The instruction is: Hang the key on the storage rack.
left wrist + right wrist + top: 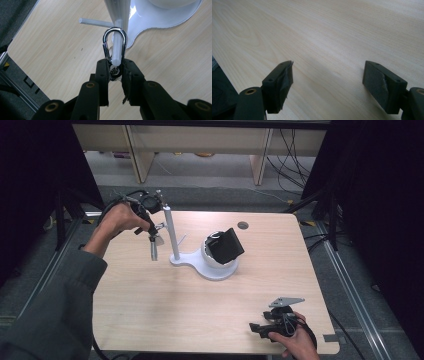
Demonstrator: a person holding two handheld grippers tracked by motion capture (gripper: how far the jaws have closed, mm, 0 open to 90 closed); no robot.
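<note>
Left gripper view: shiny rounded steel carabiner (115, 43).

We see a surface (165, 300) of pale wood-look laminate, smooth and faintly satin, with a fine grain running across it. The carabiner (115, 43) is polished metal, mirror-bright and glossy. The peg (117, 50) it hangs around looks like translucent white plastic, slightly frosted. The stand (220, 270) is white plastic, smooth and shiny at its base. The left gripper (116, 75) and right gripper (328, 85) are matt black plastic; their inner pads look rougher, frayed at the edges. The sleeve (55, 315) is dull grey-green cloth.
</note>
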